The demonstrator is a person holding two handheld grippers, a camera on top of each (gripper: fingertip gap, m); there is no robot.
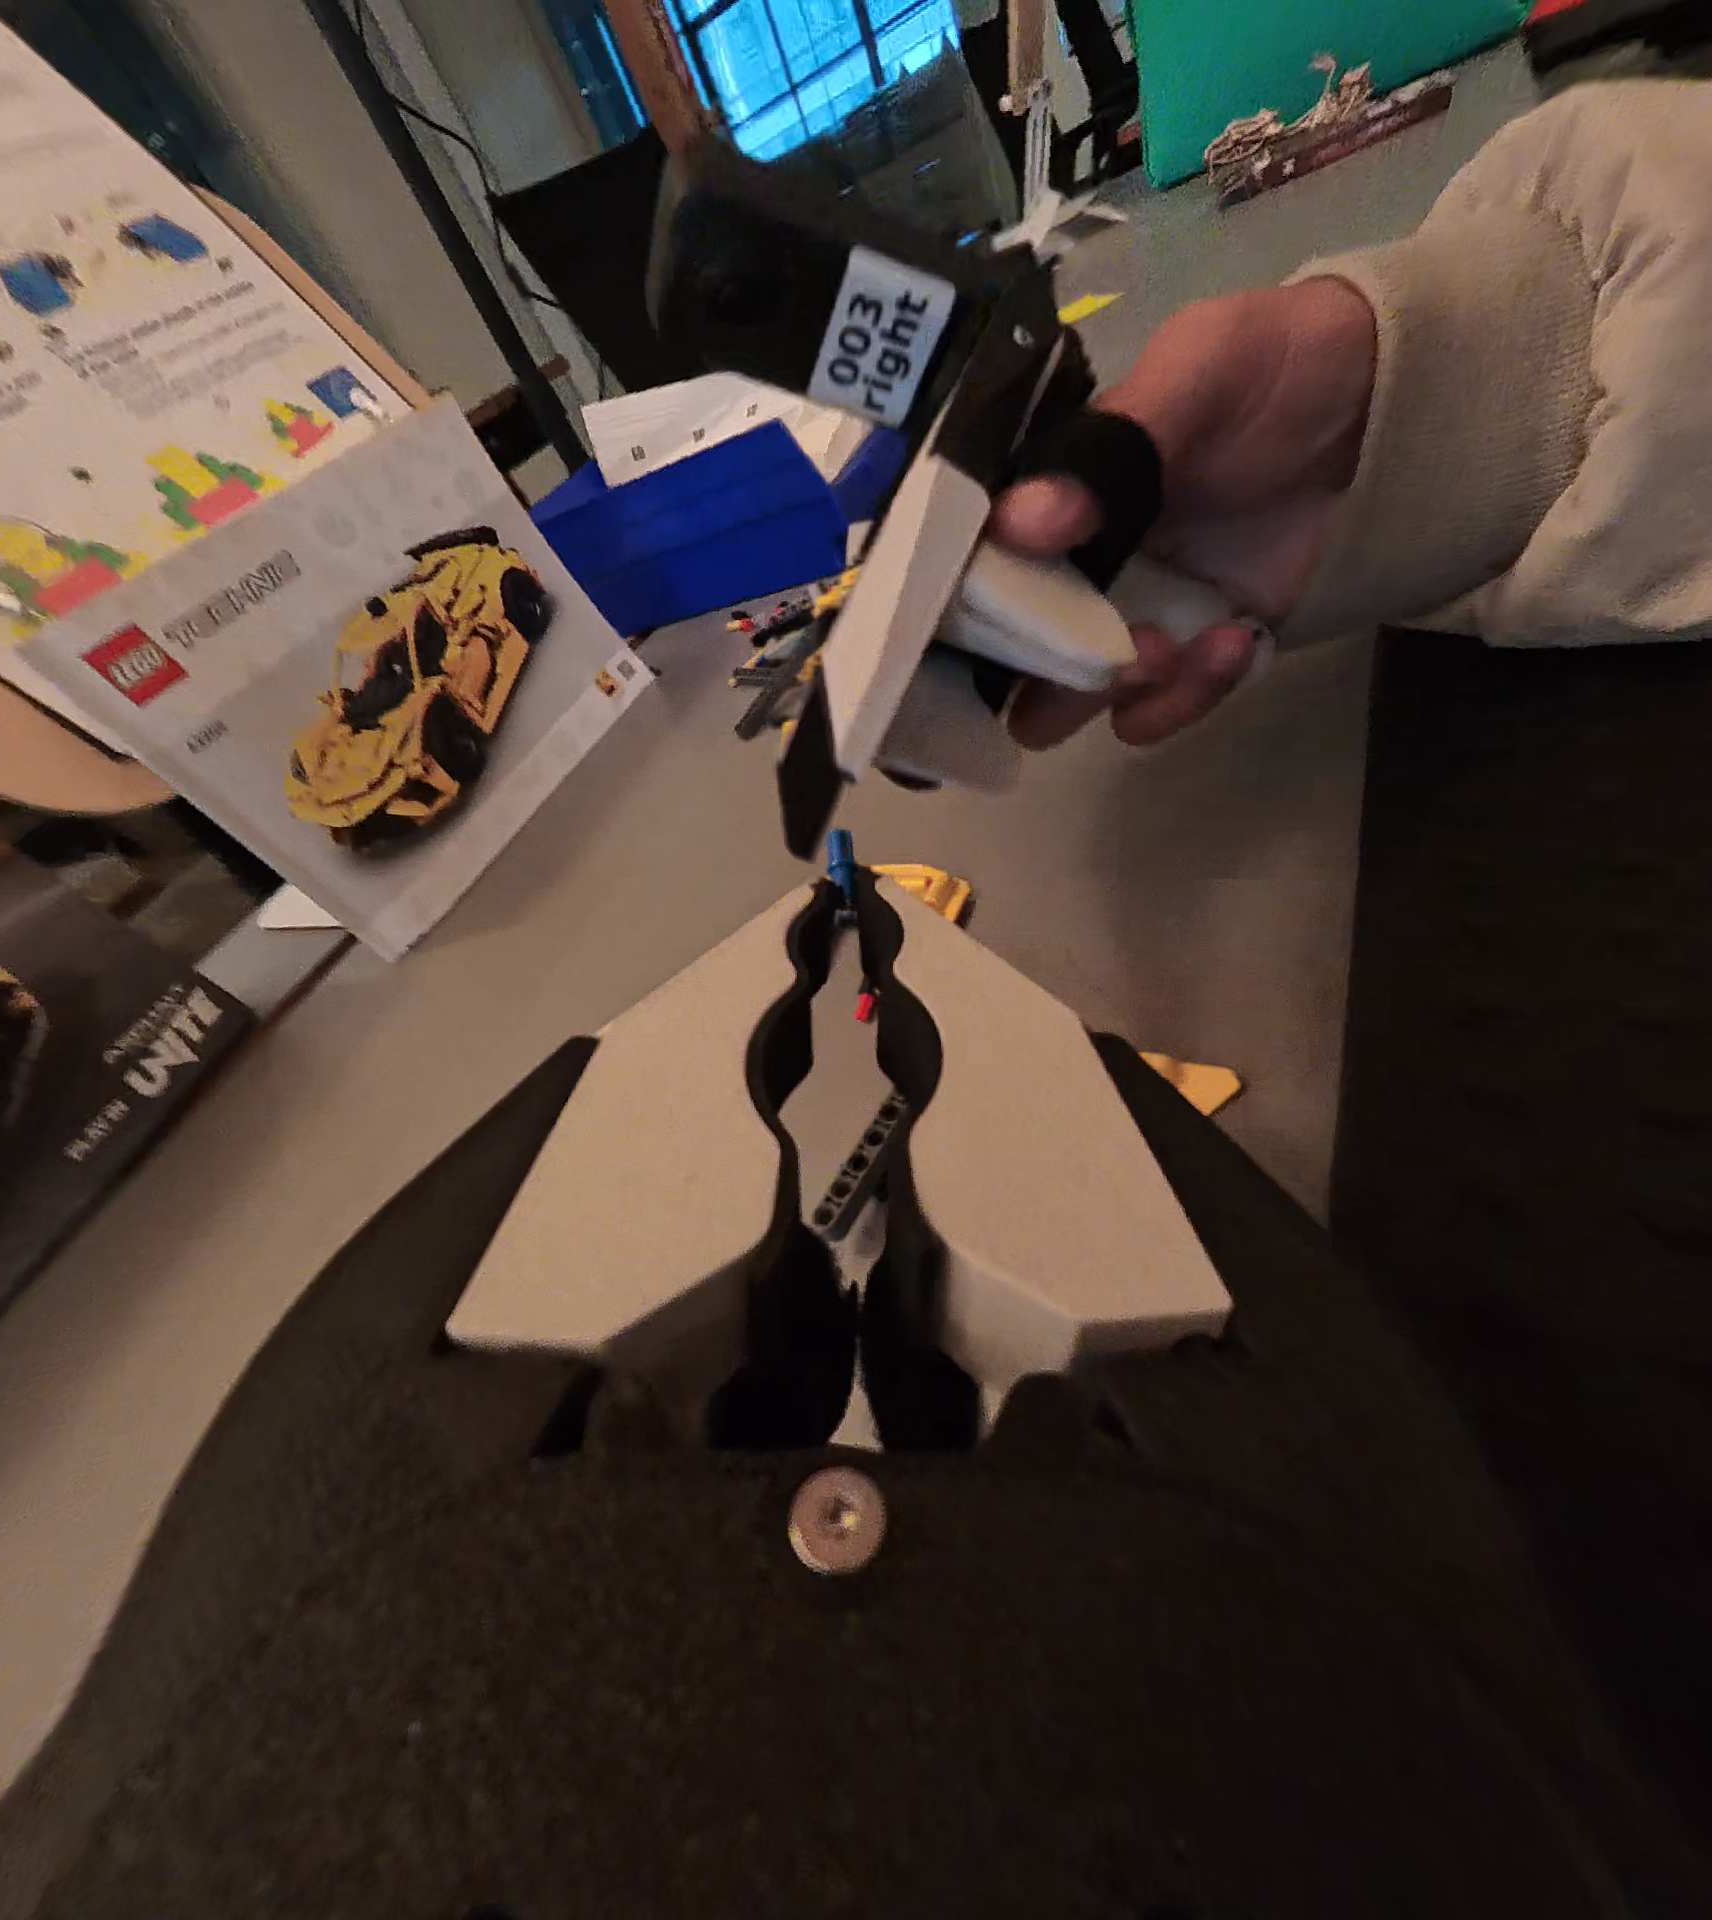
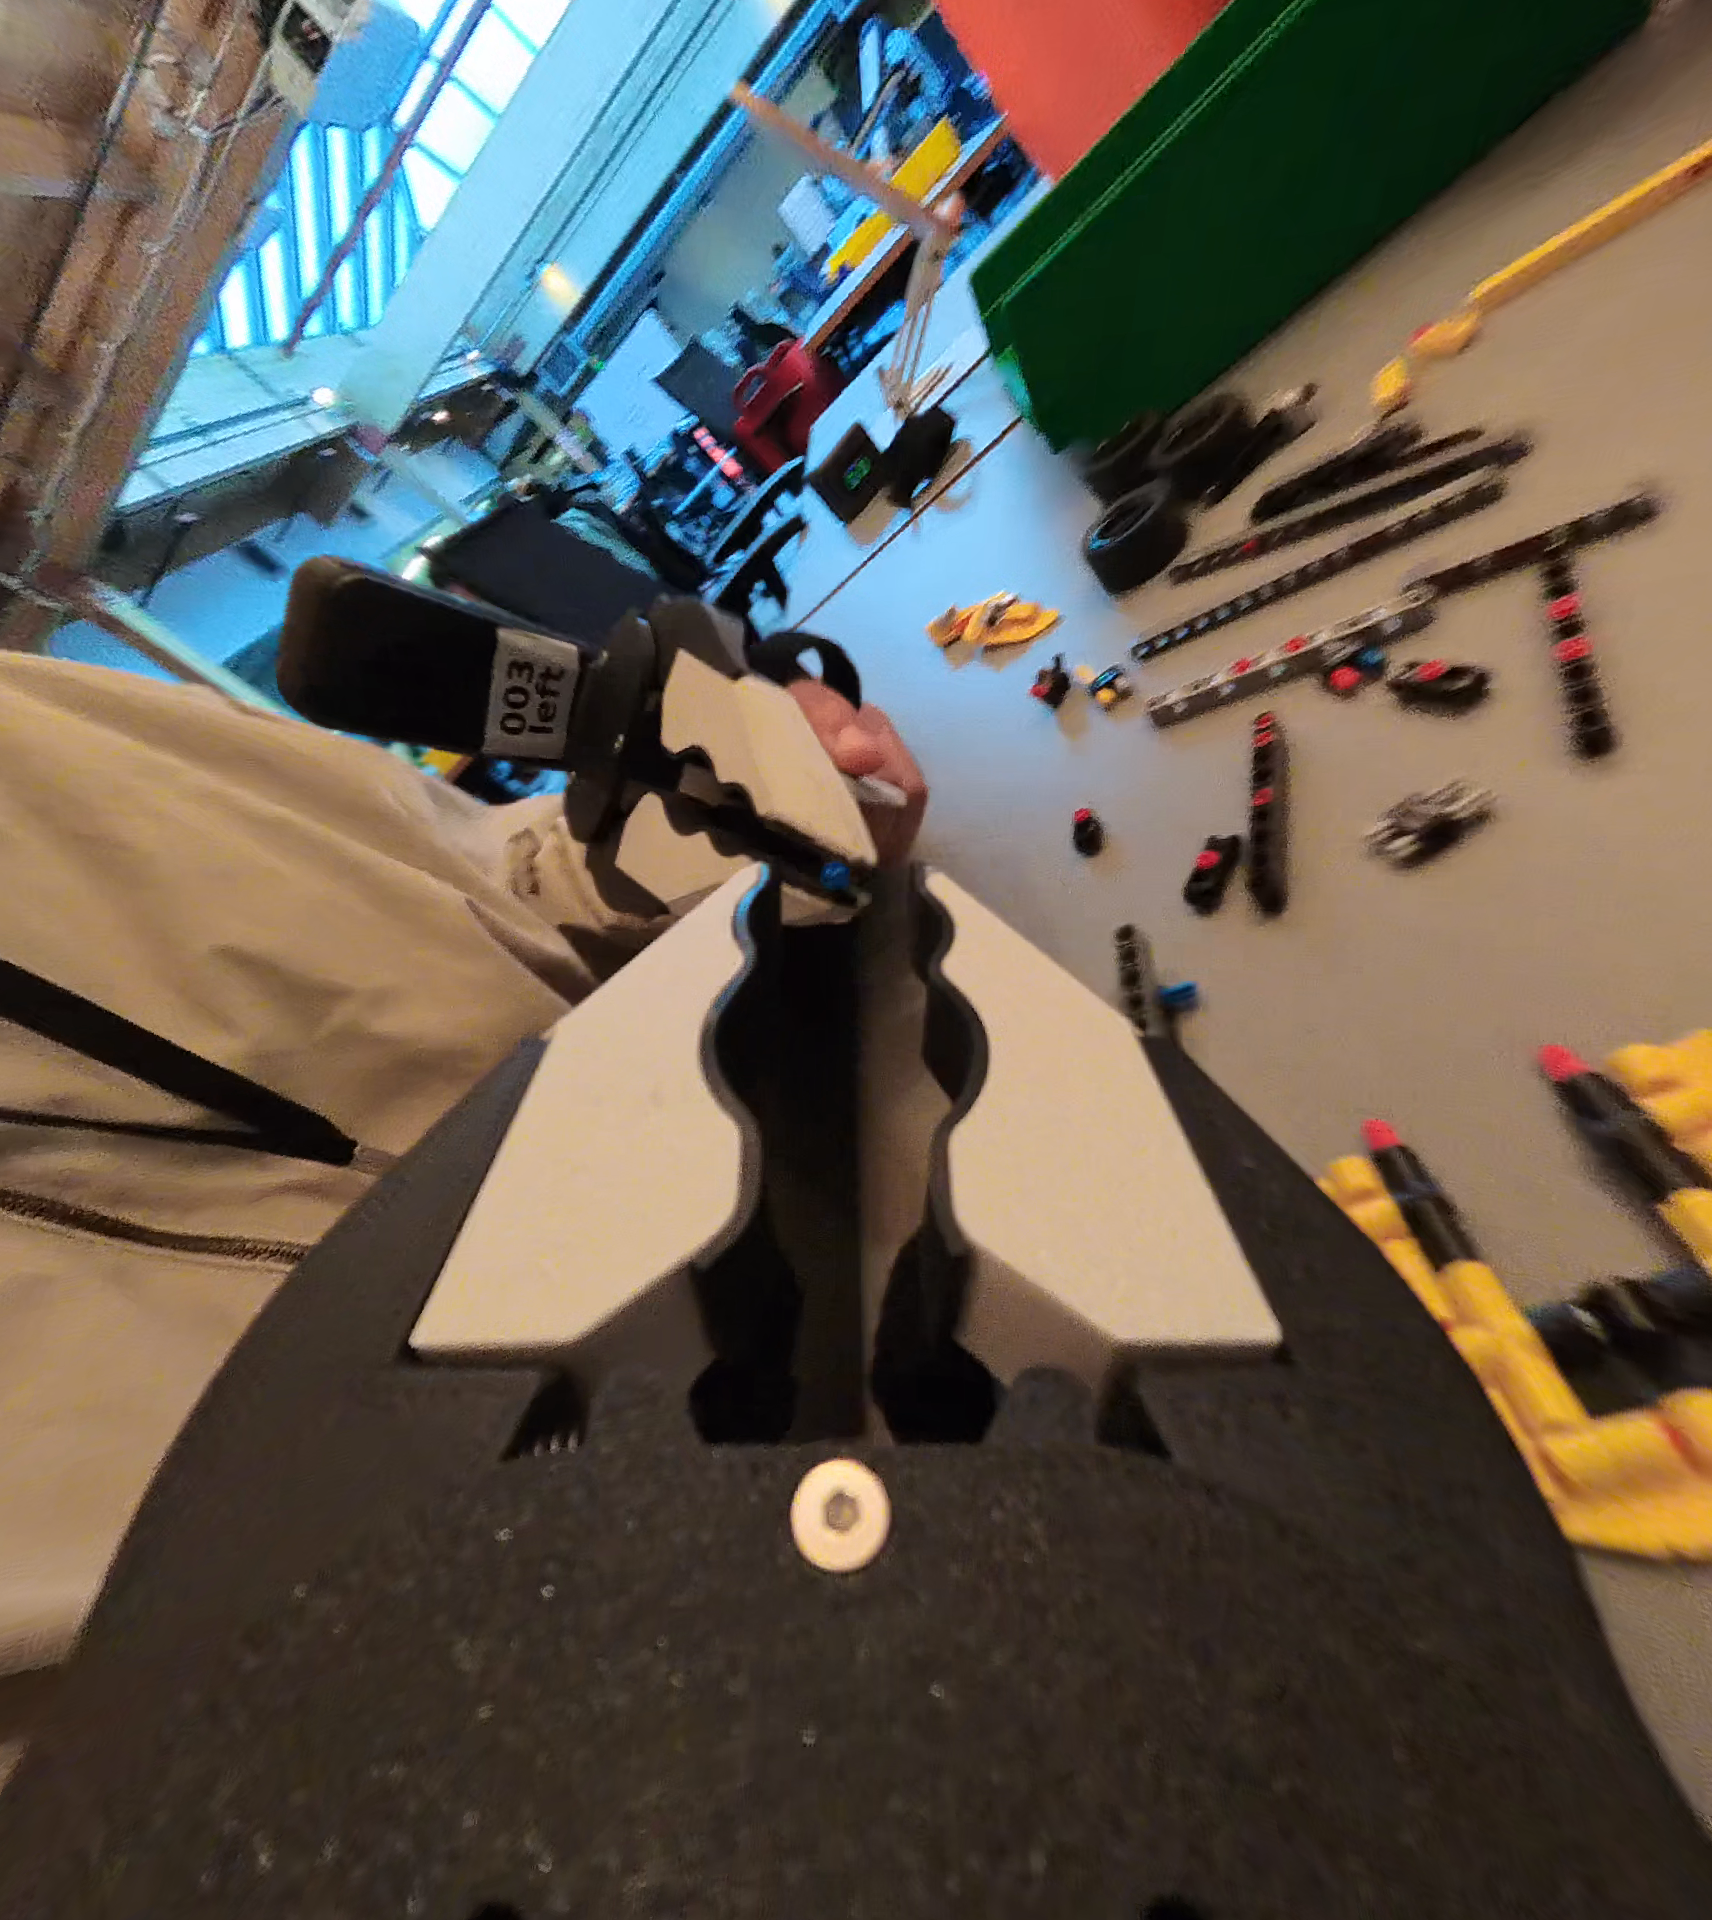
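Left gripper (image 1: pixel 847 883), frame centre, is clamped on a thin black piece w/ blue pin (image 1: pixel 839 854); right gripper (image 2: pixel 847 883) meets it, closed or not I cannot tell.

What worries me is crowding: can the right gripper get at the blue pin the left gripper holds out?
Probably yes: the right gripper, open, sits right by the blue pin, which pokes out of the left gripper, shut on the black beam. Nothing lies between them.

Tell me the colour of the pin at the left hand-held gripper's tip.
Blue pin; clearest in the left wrist view.
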